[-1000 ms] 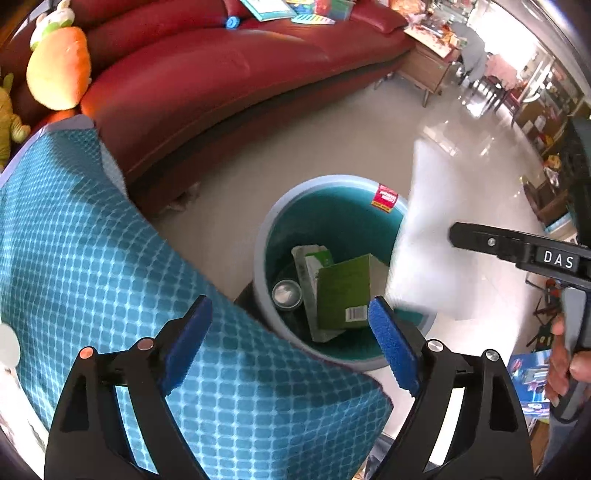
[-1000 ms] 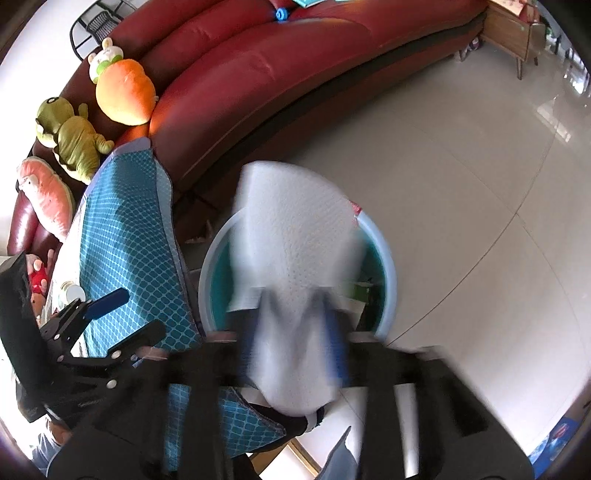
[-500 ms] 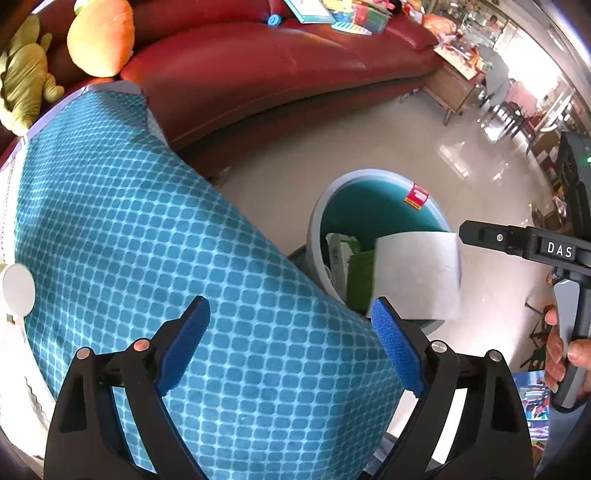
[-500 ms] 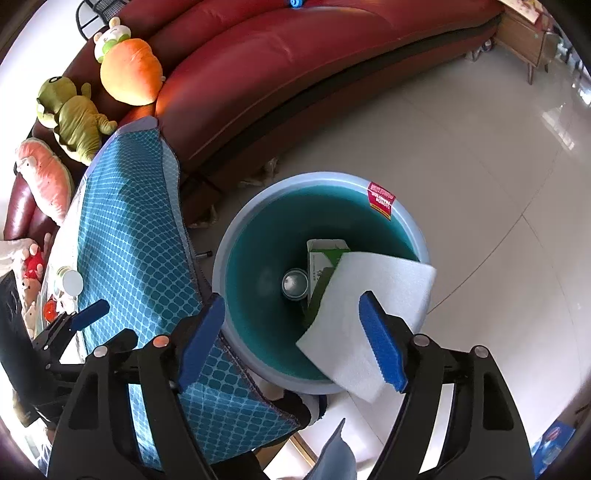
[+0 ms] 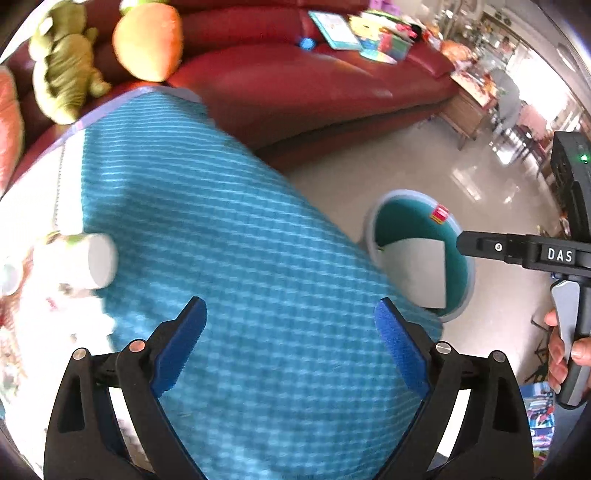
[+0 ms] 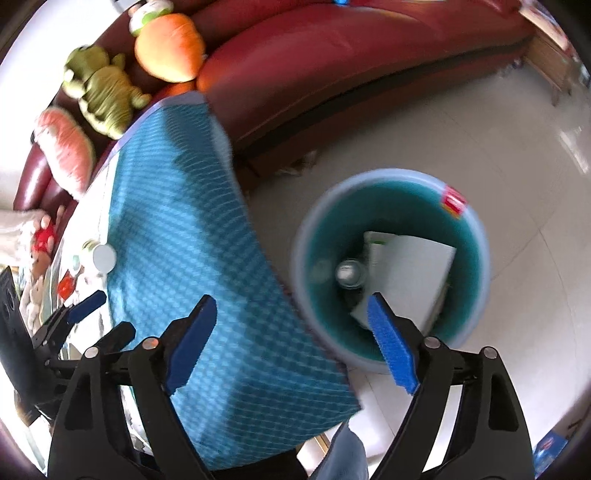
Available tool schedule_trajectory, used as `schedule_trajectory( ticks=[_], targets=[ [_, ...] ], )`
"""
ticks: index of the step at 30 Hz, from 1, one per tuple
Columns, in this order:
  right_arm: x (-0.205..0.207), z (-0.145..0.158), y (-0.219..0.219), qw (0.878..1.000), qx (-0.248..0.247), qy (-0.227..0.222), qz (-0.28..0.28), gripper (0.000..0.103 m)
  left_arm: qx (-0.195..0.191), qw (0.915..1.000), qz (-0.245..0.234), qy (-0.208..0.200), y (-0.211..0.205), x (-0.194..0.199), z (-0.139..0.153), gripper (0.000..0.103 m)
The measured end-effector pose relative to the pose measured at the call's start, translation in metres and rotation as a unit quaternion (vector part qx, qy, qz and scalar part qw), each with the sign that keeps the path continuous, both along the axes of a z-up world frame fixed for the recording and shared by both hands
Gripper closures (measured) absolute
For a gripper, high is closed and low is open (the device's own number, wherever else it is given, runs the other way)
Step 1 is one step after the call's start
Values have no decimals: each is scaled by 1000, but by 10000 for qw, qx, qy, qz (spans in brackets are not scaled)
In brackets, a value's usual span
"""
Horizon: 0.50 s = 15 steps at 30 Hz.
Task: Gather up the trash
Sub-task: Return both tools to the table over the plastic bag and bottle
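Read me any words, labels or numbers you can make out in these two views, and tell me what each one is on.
"DAS": white letters on the black body of the right gripper, seen in the left wrist view.
Red sticker on the bin rim: print blurred, unreadable.
Books on the sofa: covers too small and blurred to read.

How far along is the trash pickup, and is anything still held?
Done: a white paper sheet, a can and a carton lie in the teal bin.
In hand: nothing. The right gripper has just been opening, empty; the left gripper is open.
Left: a white cup and small clutter on the table, too blurred to identify.
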State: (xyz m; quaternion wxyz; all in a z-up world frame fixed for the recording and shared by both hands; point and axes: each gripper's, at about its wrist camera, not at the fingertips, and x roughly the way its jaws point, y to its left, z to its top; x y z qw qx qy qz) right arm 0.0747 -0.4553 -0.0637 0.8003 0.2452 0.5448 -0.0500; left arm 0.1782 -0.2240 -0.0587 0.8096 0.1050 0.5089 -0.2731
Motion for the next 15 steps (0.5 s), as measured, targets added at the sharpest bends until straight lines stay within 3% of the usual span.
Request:
schedule_trajectory(
  ticks=[7,15],
  targets=[
    [44,16,80,9961,-245,98,846,21,109,9988,431,-189,79,14,23,10],
    [98,29,184,9731,-780,88,2166,21,163,9961,842,-226,179,30,27,7]
  ],
)
